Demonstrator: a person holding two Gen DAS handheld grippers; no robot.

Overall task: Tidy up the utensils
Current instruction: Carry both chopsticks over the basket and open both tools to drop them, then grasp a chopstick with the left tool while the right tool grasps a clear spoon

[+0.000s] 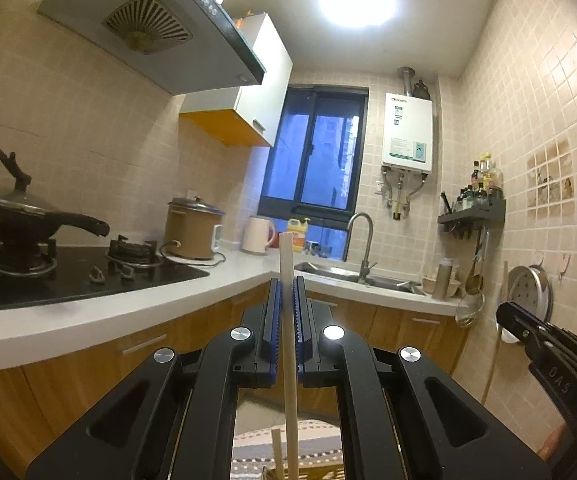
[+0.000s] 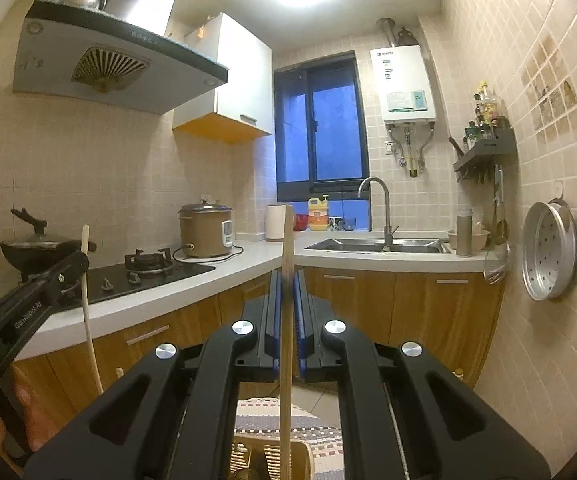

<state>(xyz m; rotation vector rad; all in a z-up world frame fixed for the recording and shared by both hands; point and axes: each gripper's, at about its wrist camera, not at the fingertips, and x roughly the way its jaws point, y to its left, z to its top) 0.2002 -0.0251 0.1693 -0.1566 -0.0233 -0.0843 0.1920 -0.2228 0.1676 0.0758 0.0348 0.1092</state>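
Note:
My left gripper (image 1: 287,284) is shut on a pale wooden chopstick (image 1: 288,344) that stands upright between the blue pads and reaches above the fingertips. My right gripper (image 2: 287,276) is shut on a darker wooden chopstick (image 2: 286,320), also upright. Both are held in the air above the kitchen floor. Below each gripper a woven basket (image 2: 300,456) shows in part; another stick end shows in the left wrist view (image 1: 276,452). The right gripper shows at the right of the left wrist view (image 1: 504,312). The left gripper with its chopstick (image 2: 86,280) shows at the left of the right wrist view.
An L-shaped white counter (image 1: 228,280) carries a gas hob (image 1: 88,276), wok (image 1: 20,216), rice cooker (image 1: 192,228), kettle (image 1: 256,236) and sink (image 1: 348,272). Ladles (image 1: 470,300) and a steamer tray (image 1: 530,292) hang on the right wall. A patterned rug (image 2: 320,428) lies on the floor.

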